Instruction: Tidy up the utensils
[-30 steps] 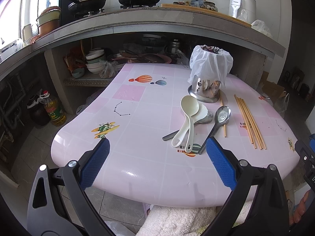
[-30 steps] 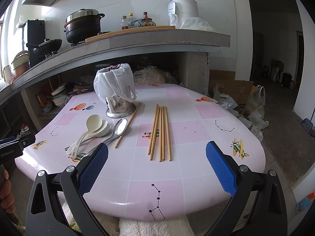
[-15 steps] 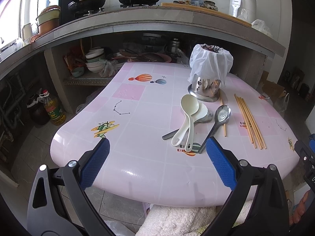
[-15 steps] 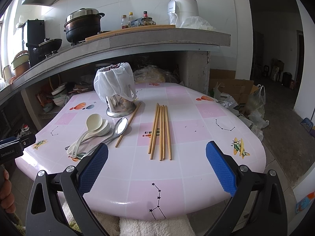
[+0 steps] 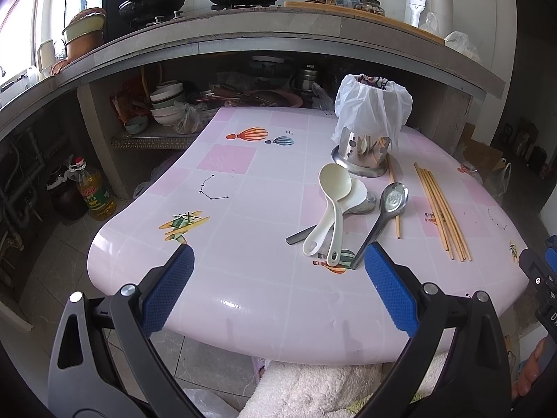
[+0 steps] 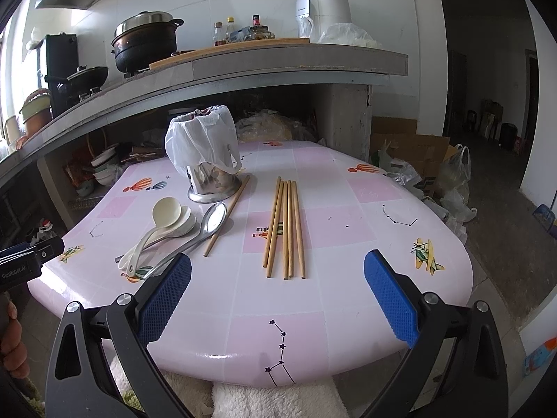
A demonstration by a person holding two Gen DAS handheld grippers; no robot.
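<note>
Stage: opening, by my judgement. Nothing is lifted; every utensil lies loose on the pink table (image 6: 365,244).

Left gripper (image 5: 278,289): jaws spread wide, empty, held at the near table edge.
Right gripper (image 6: 278,296): jaws spread wide, empty, likewise at the near edge.

Holder (image 6: 212,181), one: steel, hooded with a white plastic bag (image 6: 198,142), upright, far ahead of both grippers; ahead and left of the right jaws, ahead and right of the left jaws. Taken as the destination.

Chopsticks (image 6: 285,230), bundle: five as counted, side by side, straight ahead between the right jaws.
Single chopstick (image 6: 228,217), one: apart from the bundle, its far end just beside the holder base.
Metal spoon (image 5: 383,219), one: handle end just beyond the left gripper's right fingertip.
White plastic spoons (image 5: 330,209), two seen, stacked, ahead of the left jaws.
Dark-handled utensil (image 5: 299,236), one, mostly hidden beneath the white spoons; type cannot be told.

Next move, as judged: the right gripper advances and closes across the bundle, or the left takes the spoon handle. The bag covers the holder's mouth and may obstruct insertion.
</note>
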